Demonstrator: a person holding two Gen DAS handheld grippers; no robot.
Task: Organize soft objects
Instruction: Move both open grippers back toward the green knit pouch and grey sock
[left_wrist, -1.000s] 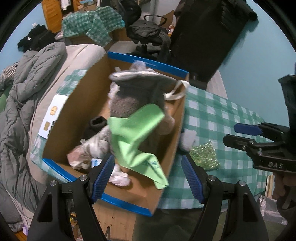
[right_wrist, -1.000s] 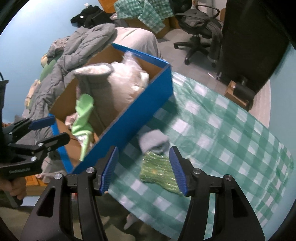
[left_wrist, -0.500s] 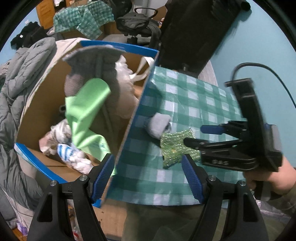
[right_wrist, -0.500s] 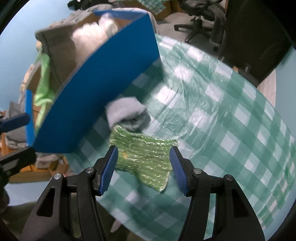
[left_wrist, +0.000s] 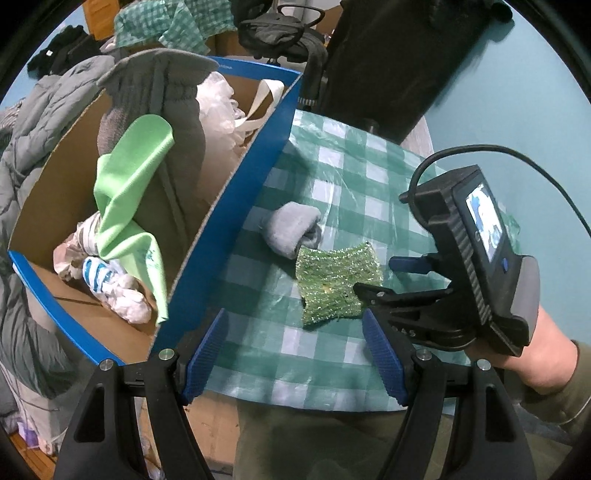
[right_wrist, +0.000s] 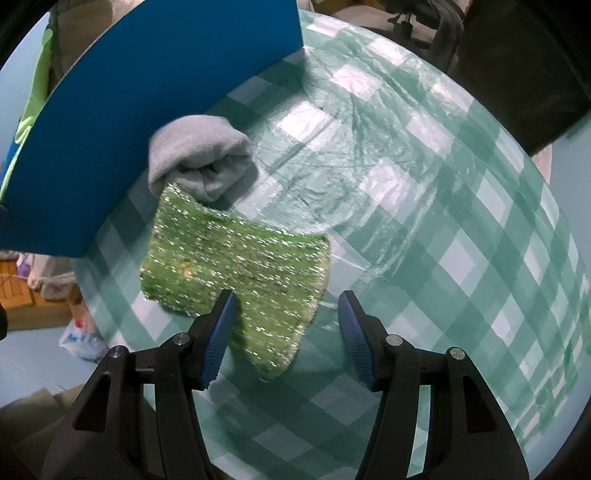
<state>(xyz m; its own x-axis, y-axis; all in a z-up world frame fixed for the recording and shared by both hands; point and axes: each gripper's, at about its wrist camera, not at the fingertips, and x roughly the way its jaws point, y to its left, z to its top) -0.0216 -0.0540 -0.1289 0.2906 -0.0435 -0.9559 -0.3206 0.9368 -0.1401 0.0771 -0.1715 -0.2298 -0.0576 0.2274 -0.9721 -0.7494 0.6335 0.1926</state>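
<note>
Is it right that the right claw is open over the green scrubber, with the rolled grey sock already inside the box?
Not quite. The sock is not in the box; it lies on the tablecloth beside the box's blue wall, touching the scrubber. The right wrist view shows this. The right claw is open over the scrubber, as you said.

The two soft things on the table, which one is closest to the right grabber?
The sparkly green scrubber. It lies right at the open right gripper, while the rolled grey sock sits farther off, against the blue box.
</note>
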